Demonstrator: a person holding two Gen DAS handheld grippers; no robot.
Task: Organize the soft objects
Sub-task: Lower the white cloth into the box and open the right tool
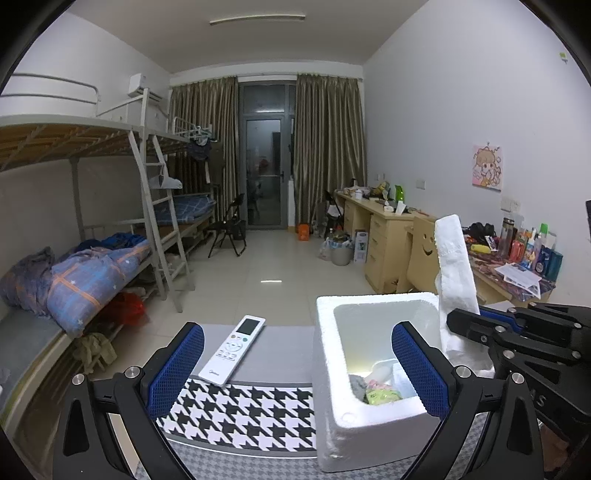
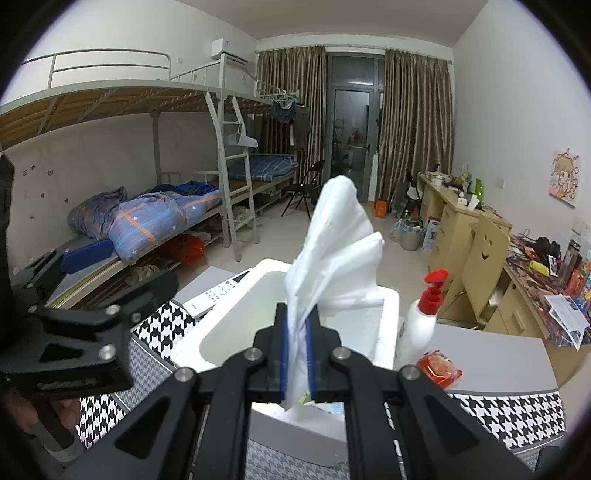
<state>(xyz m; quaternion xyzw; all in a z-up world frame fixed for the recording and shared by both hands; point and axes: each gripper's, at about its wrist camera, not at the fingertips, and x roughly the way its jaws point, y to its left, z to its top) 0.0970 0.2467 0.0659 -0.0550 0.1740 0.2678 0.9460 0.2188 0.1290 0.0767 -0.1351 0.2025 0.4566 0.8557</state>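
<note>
We note white walls, a pale tiled floor (image 1: 266, 266) and metal bunk beds (image 1: 110, 177) along the left wall. Brown curtains (image 1: 325, 147) flank a dark glass balcony door (image 1: 264, 166); wooden desks (image 1: 384, 236) line the right wall under a ceiling tube light (image 1: 257, 19).

box contents (image 1: 376, 391) partly hidden, indistinct

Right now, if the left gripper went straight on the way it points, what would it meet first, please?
Probably the near left wall of the white foam box, which lies between the left gripper's open fingers; the remote control sits left of centre. Depth is uncertain.
</note>
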